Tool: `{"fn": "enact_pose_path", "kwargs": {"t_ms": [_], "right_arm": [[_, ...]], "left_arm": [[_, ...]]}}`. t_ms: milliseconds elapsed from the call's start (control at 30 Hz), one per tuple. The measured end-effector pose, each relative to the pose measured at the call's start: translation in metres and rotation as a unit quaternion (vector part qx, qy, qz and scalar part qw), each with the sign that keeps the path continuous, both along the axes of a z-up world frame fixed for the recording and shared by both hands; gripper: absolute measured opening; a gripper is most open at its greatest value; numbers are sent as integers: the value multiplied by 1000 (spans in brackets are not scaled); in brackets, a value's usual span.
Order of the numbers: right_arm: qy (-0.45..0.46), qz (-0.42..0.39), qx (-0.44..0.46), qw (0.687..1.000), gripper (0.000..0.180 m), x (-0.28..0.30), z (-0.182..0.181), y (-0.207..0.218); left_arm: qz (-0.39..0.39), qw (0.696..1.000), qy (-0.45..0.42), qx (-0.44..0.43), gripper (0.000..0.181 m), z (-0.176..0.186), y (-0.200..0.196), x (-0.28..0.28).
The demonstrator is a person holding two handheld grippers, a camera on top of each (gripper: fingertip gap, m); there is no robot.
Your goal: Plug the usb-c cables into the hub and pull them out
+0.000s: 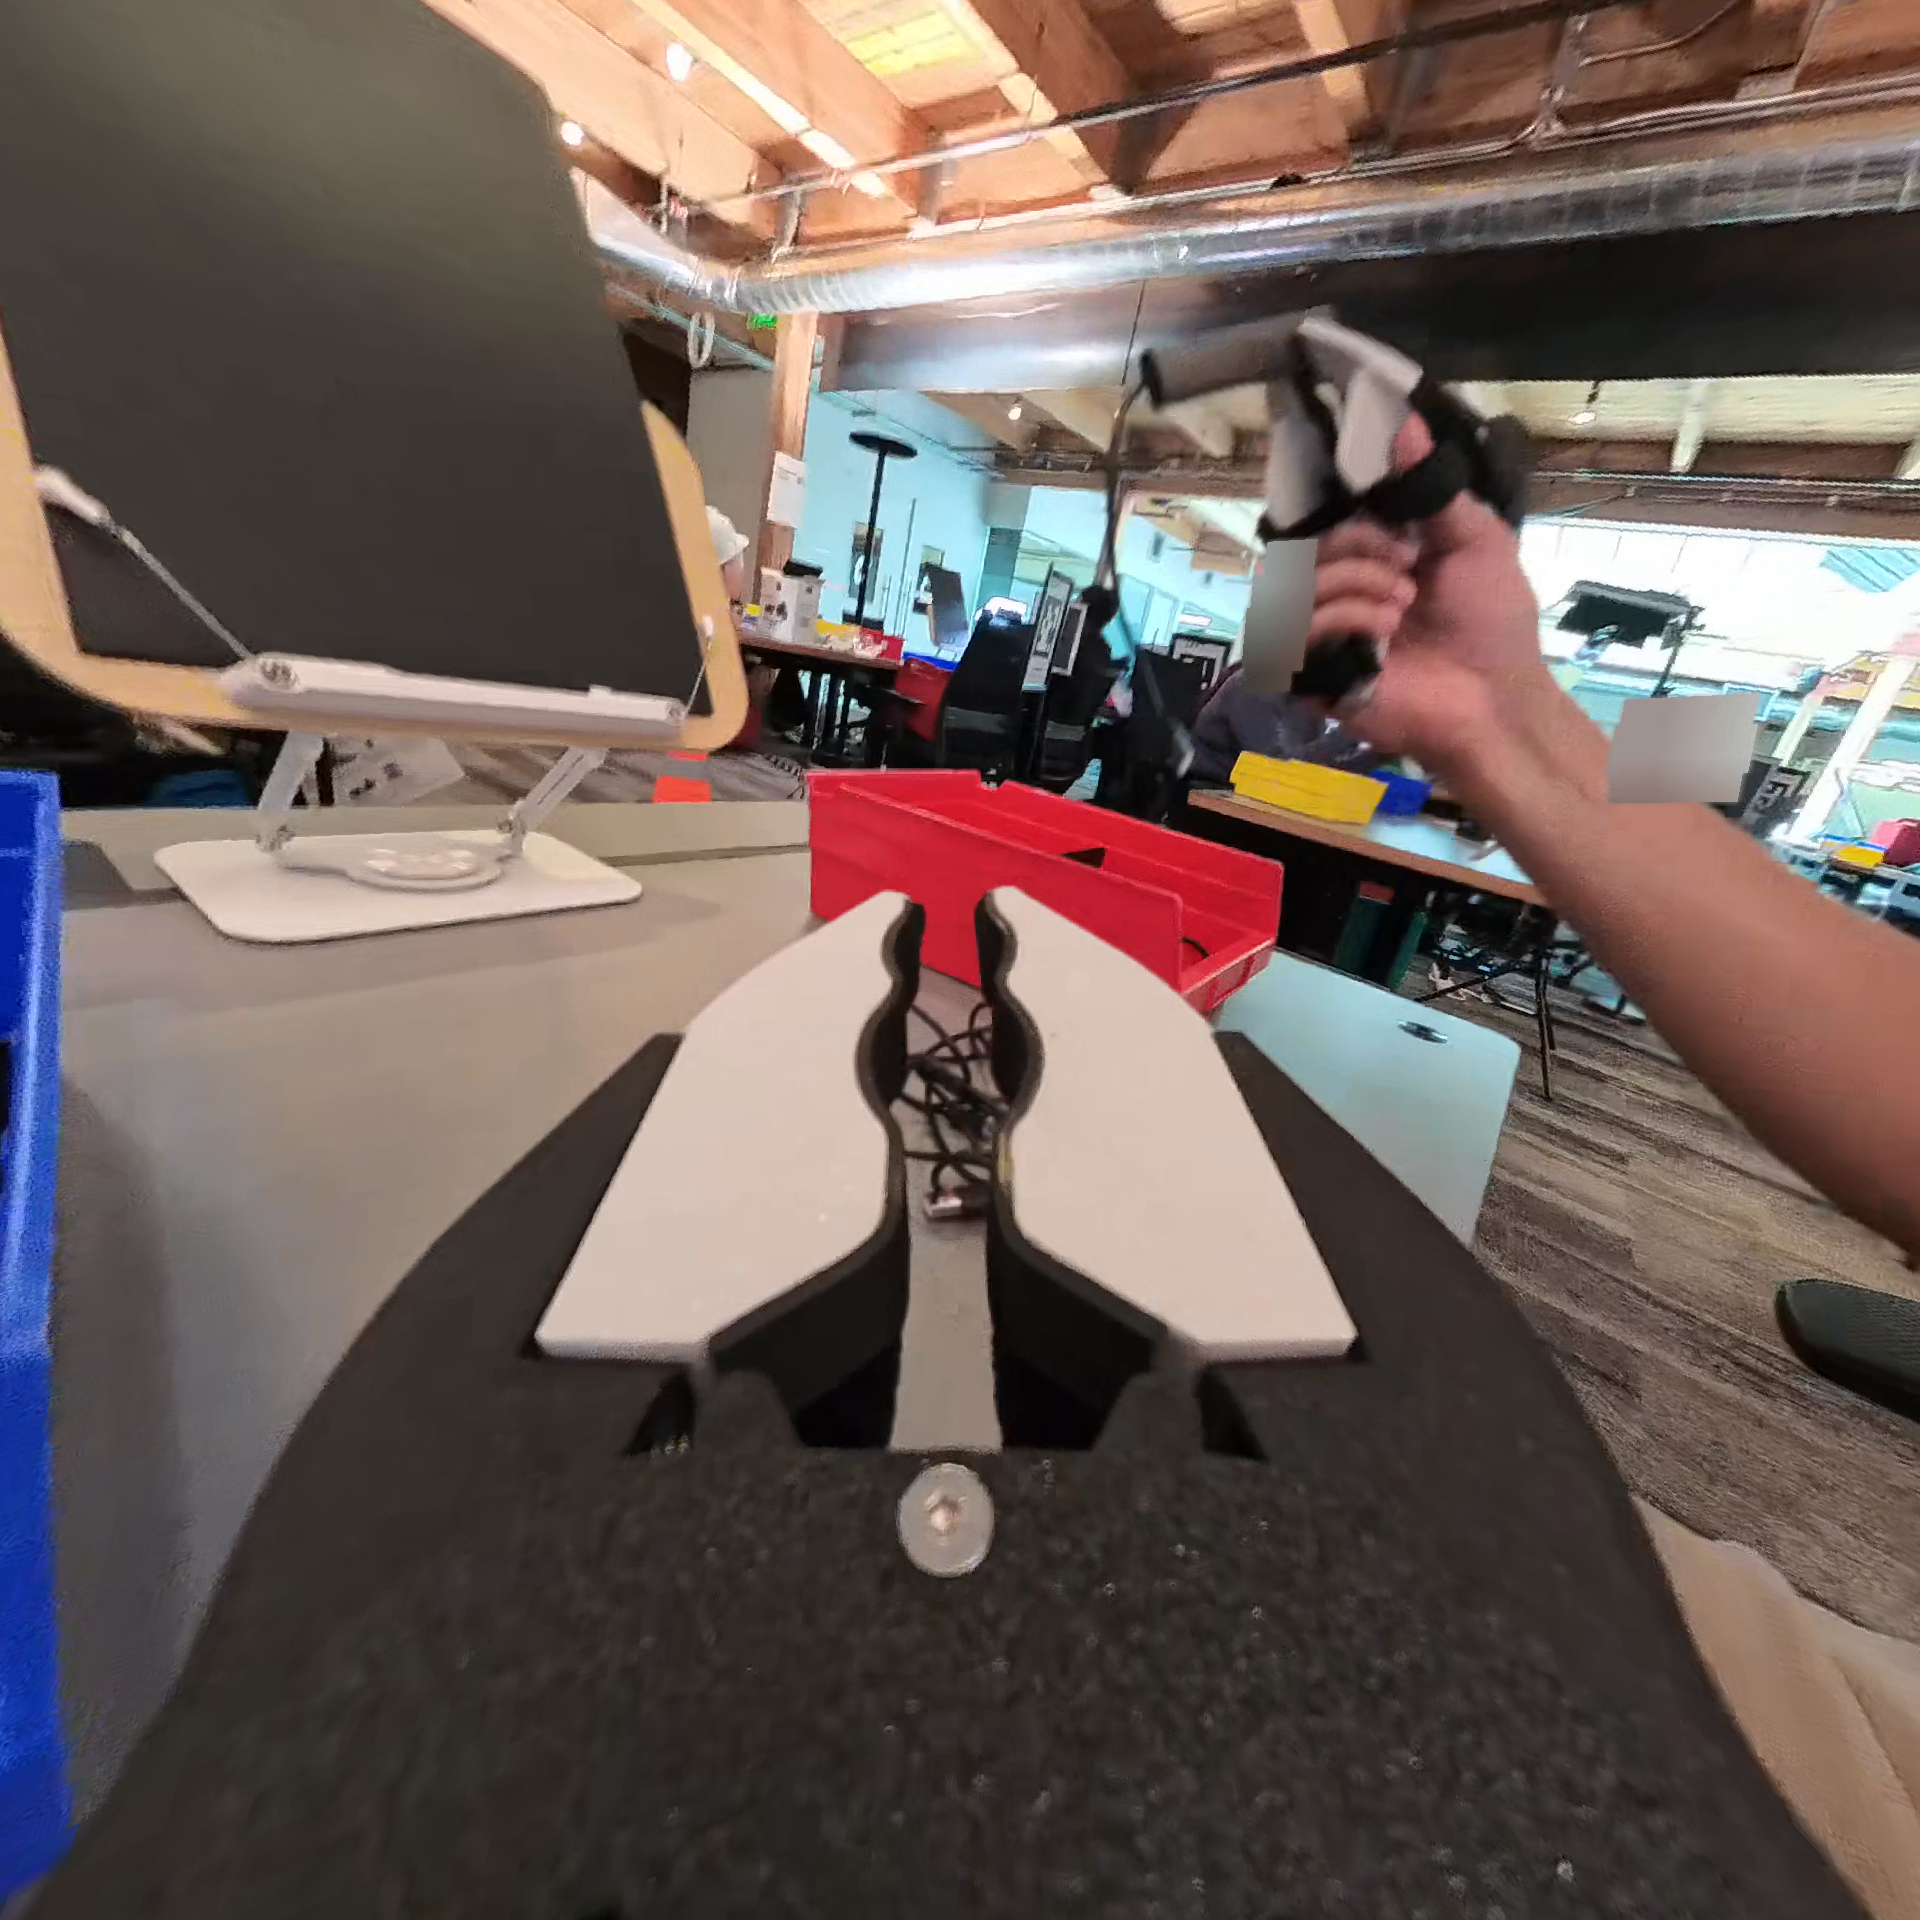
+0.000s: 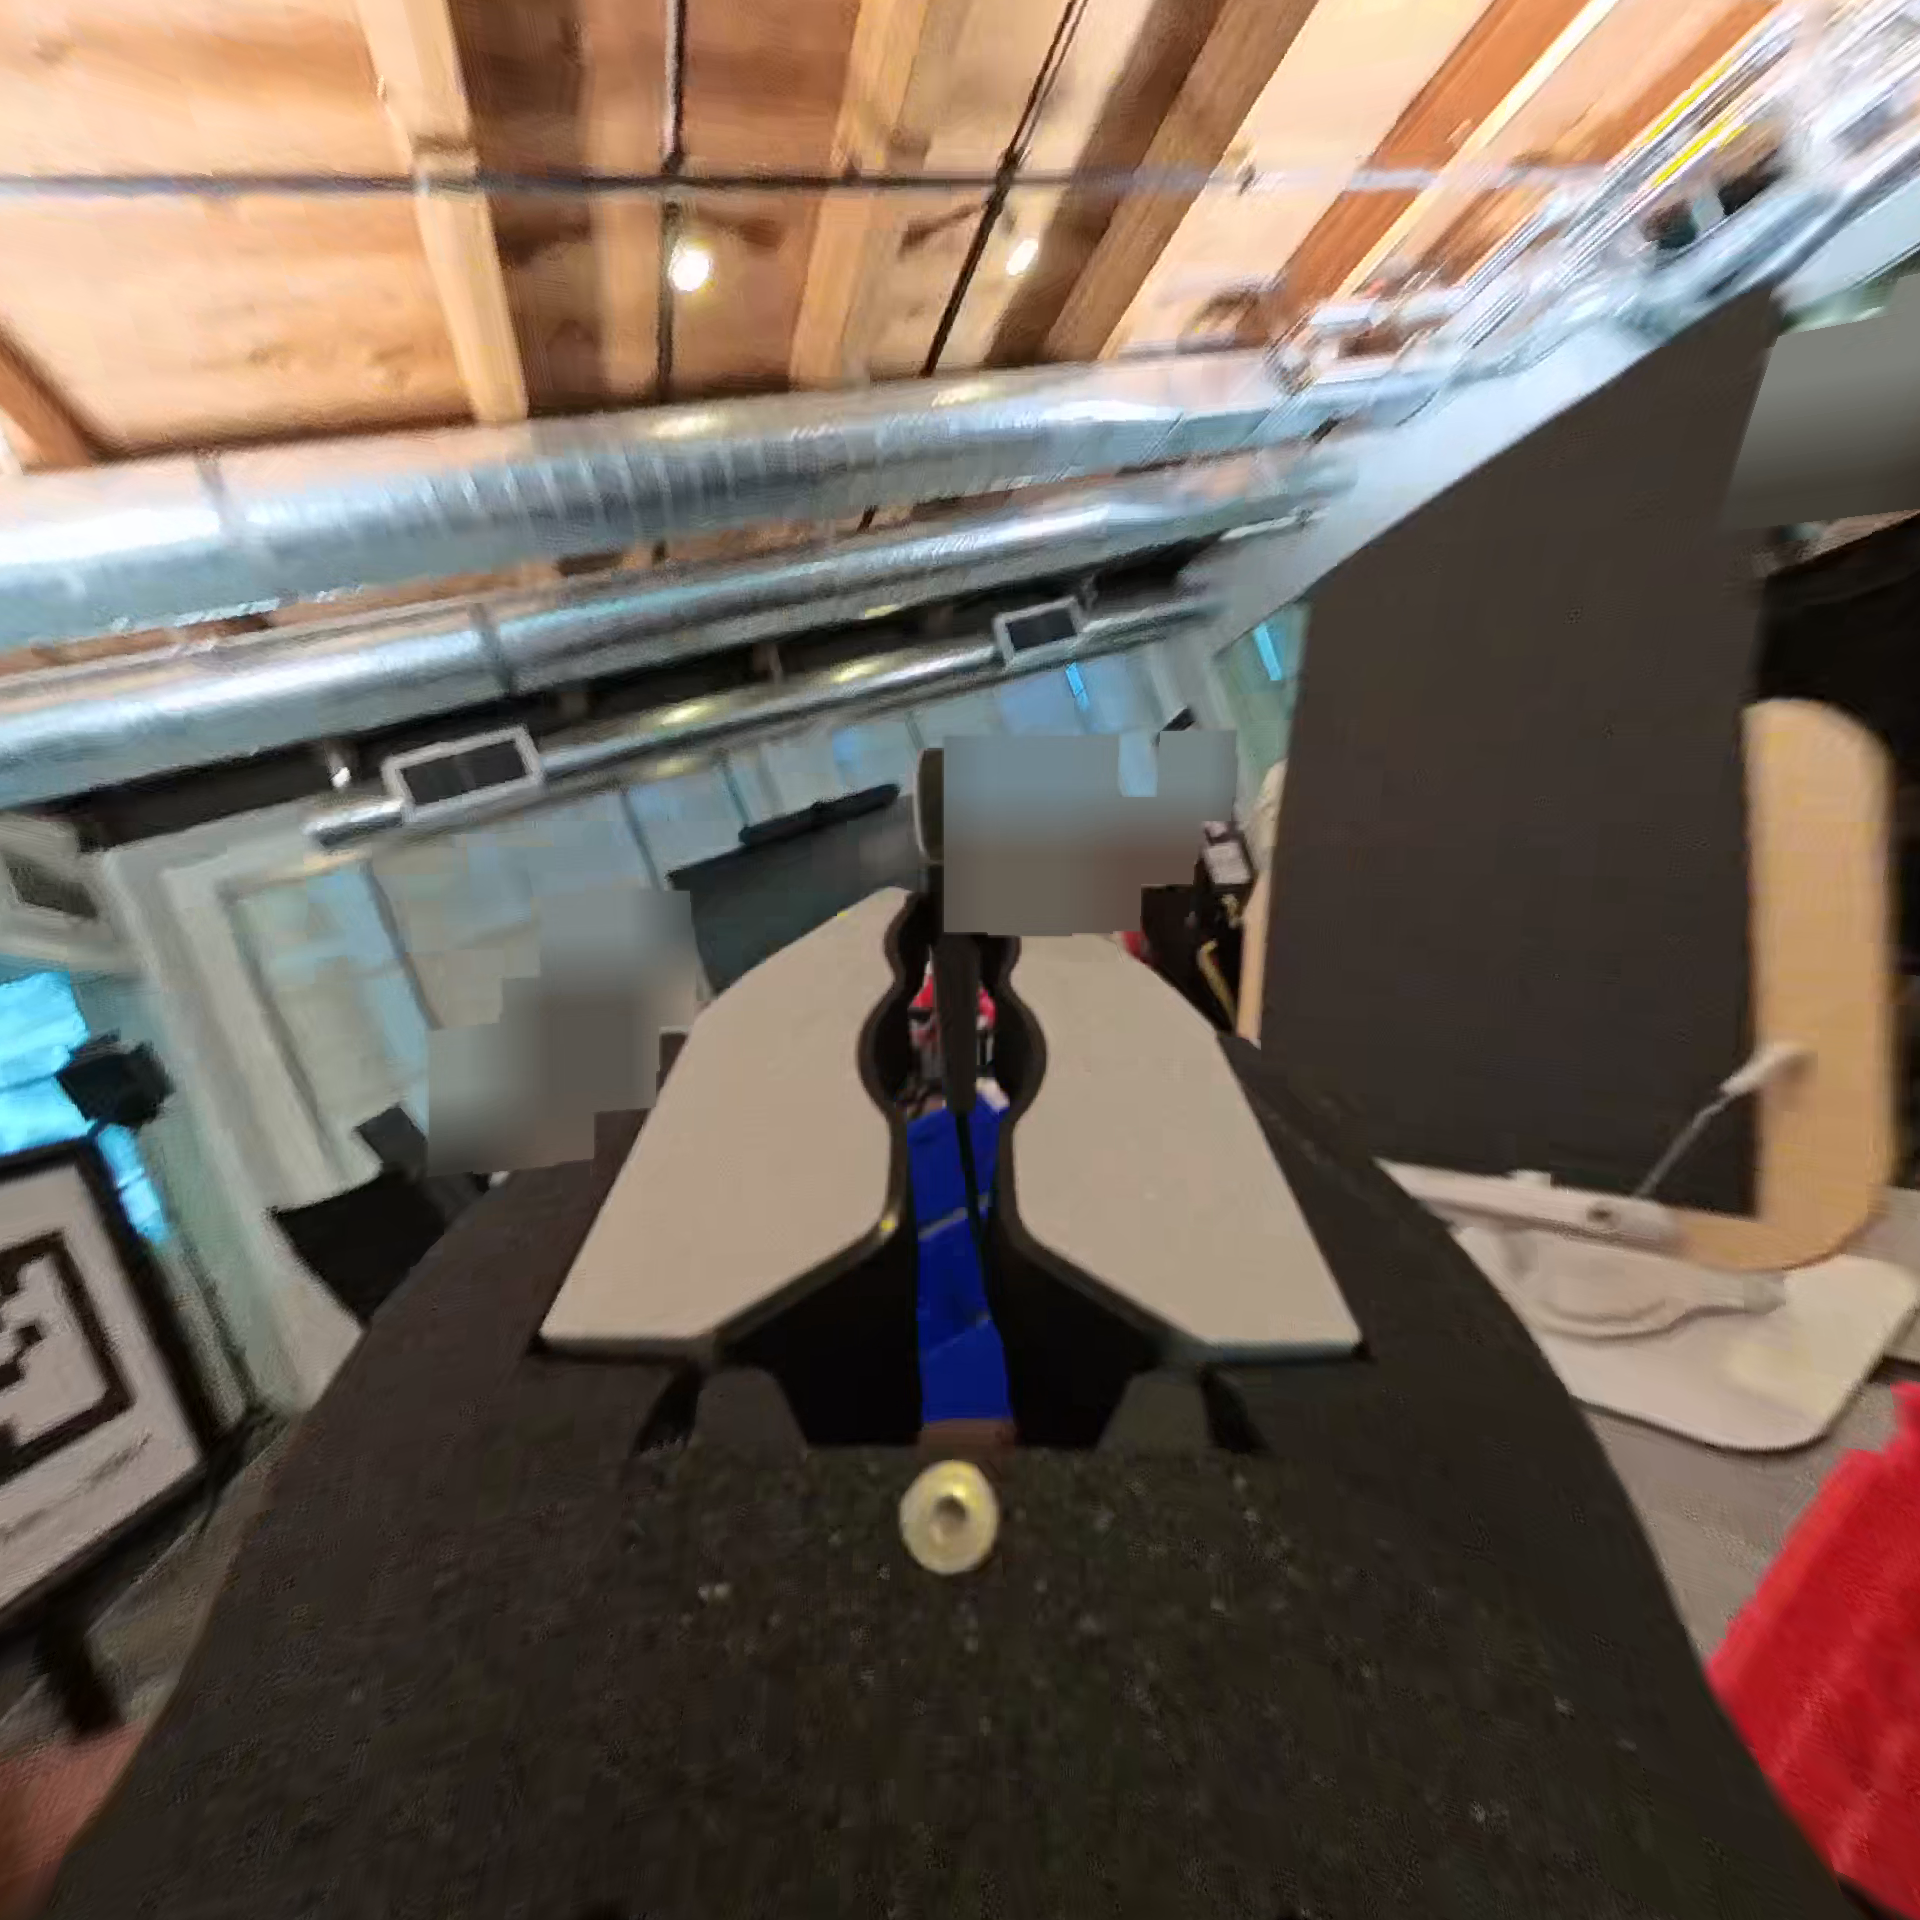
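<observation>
My left gripper (image 1: pixel 948 914) hangs low over the grey table (image 1: pixel 312 1091), its jaws almost together with nothing between them. Through the gap I see a tangle of black usb-c cables (image 1: pixel 940 1081) and one silver-tipped plug (image 1: pixel 951 1205) lying on the table. My right gripper (image 1: pixel 1288 416) is held high in a hand (image 1: pixel 1455 644), off to the right. A grey hub (image 1: pixel 1221 364) sticks out past its tips, with a black cable hanging from the hub's far end. In the right wrist view the right gripper (image 2: pixel 954 935) is shut on a black plug (image 2: pixel 956 997); a mosaic patch hides the hub.
A red bin (image 1: pixel 1039 862) stands just behind the cables. A blue bin (image 1: pixel 26 1247) is at the left edge. A white stand (image 1: pixel 395 883) carrying a dark wood-framed panel (image 1: pixel 312 364) sits at the back left. The table's right edge drops to the floor. My right fingertips sit around 35 cm from my left ones.
</observation>
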State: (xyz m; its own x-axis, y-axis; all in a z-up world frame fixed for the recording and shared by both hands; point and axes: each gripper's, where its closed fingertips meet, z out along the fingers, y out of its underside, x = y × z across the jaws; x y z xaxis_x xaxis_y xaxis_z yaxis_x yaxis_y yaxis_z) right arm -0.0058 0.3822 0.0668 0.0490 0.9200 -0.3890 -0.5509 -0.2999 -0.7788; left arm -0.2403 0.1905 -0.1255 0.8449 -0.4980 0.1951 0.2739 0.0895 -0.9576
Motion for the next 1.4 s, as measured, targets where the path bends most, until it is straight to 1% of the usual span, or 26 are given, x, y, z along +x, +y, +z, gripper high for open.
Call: {"fn": "enact_pose_path", "kwargs": {"t_ms": [33, 67, 133, 167, 233, 333, 367, 400, 467, 533, 600, 667, 700, 733, 800, 900, 933, 967, 1000, 1033, 1067, 1133, 1167, 1267, 1300, 1400], "right_arm": [[0, -38, -10, 999, 9, 18, 7, 23], [-28, -79, -7, 996, 9, 29, 7, 45], [-144, -156, 4, 977, 9, 35, -14, 94], [-204, -174, 1, 963, 9, 34, -31, 116], [-274, -171, -19, 946, 10, 27, -64, 149], [-268, -145, -108, 946, 9, 20, -111, 185], [-278, -132, -147, 940, 9, 16, -133, 194], [-305, -125, -185, 926, 9, 14, -158, 200], [-380, -121, -243, 884, 9, 11, -208, 208], [-441, -119, -280, 844, 10, 11, -240, 209], [-497, -149, -287, 805, 10, 18, -256, 215], [-542, -169, -287, 772, 16, 27, -264, 219], [-555, -165, -291, 762, 28, 28, -264, 218], [-560, -169, -287, 759, 41, 31, -258, 218], [-550, -210, -256, 767, 43, 40, -231, 214], [-519, -262, -158, 799, 45, 39, -172, 177], [-501, -248, -121, 820, 45, 27, -156, 152], [-476, -208, -86, 850, 42, 7, -144, 118], [-452, -144, -57, 879, 38, -16, -140, 79], [-440, -74, -42, 894, 38, -38, -146, 38], [-444, -9, -39, 895, 38, -56, -163, 1], [-474, 80, -37, 876, 37, -81, -208, -58], [-488, 98, -27, 867, 34, -89, -230, -78], [-548, 103, -1, 830, 33, -99, -293, -108], [-554, 94, 1, 827, 35, -101, -305, -110], [-514, 100, -17, 852, 36, -115, -310, -118]], "left_arm": [[-2, 1000, 0, -14, 9, -6, 3, 1], [-11, 1000, 4, -26, 10, -11, 4, 5], [-28, 998, 31, -47, 9, -23, 6, 15], [-33, 996, 53, -57, 9, -30, 7, 21], [-53, 991, 92, -77, 11, -43, 7, 34], [-114, 978, 111, -132, 14, -61, 1, 57], [-144, 972, 110, -153, 14, -66, -3, 65], [-161, 965, 113, -174, 15, -72, -6, 70], [-141, 962, 126, -196, 23, -79, -2, 69], [-124, 961, 142, -201, 25, -82, 2, 68], [-106, 953, 184, -218, 25, -90, 10, 64], [-76, 941, 224, -242, 28, -96, 27, 59], [-66, 936, 230, -259, 30, -98, 37, 58], [-63, 932, 223, -277, 31, -99, 47, 58], [-77, 931, 187, -303, 32, -95, 68, 67], [-89, 928, 162, -325, 35, -94, 100, 79], [-92, 925, 162, -330, 34, -95, 109, 83], [-91, 919, 168, -344, 33, -100, 116, 86], [-84, 909, 183, -365, 28, -109, 121, 86], [-82, 899, 199, -380, 23, -117, 123, 86], [-90, 893, 210, -388, 18, -122, 122, 88], [-90, 892, 216, -387, 8, -121, 121, 87], [-94, 898, 215, -373, 3, -113, 119, 87], [-95, 916, 211, -329, 0, -78, 112, 81], [-87, 922, 207, -316, 0, -64, 111, 75], [-108, 936, 178, -283, 0, -29, 100, 72]]}}
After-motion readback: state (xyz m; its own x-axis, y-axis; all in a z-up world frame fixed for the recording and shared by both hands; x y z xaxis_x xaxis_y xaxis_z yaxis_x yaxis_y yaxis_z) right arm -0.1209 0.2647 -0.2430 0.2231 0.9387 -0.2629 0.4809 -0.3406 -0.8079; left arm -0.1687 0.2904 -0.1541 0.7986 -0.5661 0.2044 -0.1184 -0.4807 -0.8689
